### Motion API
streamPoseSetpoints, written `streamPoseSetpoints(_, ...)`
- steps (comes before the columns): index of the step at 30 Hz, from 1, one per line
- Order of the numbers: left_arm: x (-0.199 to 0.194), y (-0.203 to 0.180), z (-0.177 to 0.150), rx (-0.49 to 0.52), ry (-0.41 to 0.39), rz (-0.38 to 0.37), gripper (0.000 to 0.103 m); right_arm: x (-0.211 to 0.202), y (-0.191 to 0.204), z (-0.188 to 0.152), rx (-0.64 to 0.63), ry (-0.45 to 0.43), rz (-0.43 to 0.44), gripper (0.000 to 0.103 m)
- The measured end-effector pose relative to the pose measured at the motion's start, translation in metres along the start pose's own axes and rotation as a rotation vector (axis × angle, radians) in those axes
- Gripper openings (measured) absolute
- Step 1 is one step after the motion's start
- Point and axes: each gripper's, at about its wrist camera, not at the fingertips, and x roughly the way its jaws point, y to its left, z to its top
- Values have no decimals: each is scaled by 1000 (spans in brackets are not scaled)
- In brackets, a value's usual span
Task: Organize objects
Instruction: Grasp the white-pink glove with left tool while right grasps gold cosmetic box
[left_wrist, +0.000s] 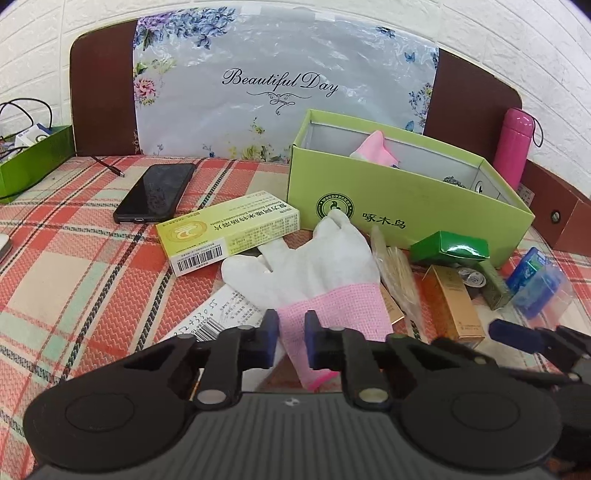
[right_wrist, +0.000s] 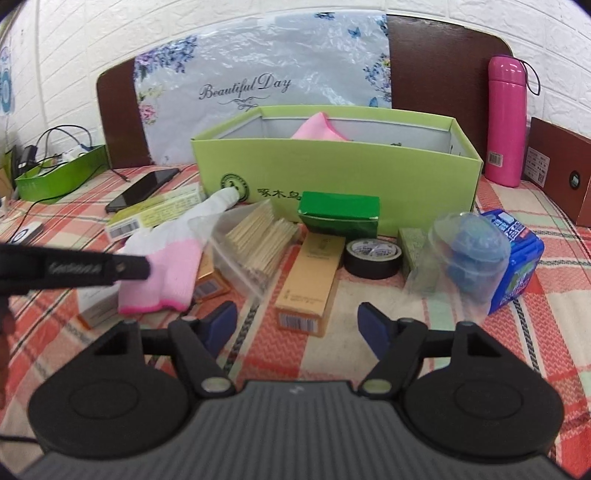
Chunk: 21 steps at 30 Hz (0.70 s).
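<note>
At six o'clock of the green box (left_wrist: 388, 199), left gripper (left_wrist: 291, 325) was clenched on the glove (left_wrist: 314, 266)'s pink cuff — soft, light, limp; right gripper (right_wrist: 297, 325) gaped, empty.

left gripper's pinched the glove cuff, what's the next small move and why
Probably lift the glove and carry it toward the green box. The left gripper is shut on its pink cuff, and a similar pink-and-white item already lies inside the open box.

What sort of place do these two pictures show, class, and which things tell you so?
Probably a bedroom: the clutter lies on a plaid bed cover in front of a brown headboard against a white brick-pattern wall. A phone lies there too.
</note>
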Motion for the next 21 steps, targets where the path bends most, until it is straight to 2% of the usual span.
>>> streamPoseSetpoints(1, -1, 1, 0, -10, 6, -15, 7, 3, 0, 1, 0, -1, -6, 64)
streamPoseSetpoints(3, -5, 4, -2, -25, 13, -40, 2, 7, -1, 2, 1, 7, -20, 48)
streamPoseSetpoints(4, -7, 5, -3, -33, 18, -53, 2, 8, -3, 1, 5, 15, -15, 33)
streamPoseSetpoints(12, -35, 15, -23, -57, 97, -170, 0, -21, -6, -15, -48, 33, 33, 32)
streamPoseSetpoints(15, -49, 14, -36, -32, 114, -173, 0, -40, -9, -26, -74, 52, 52, 32)
streamPoseSetpoints(17, -53, 13, -39, -47, 100, -144, 0, -50, -10, -33, -79, 62, 62, 32)
streamPoseSetpoints(19, -50, 13, -36, -72, 73, -111, 13, -57, -11, -36, -86, 63, 61, 32)
streamPoseSetpoints(21, -43, 10, -30, -108, 59, -100, 44, -60, -11, -36, -79, 56, 57, 32)
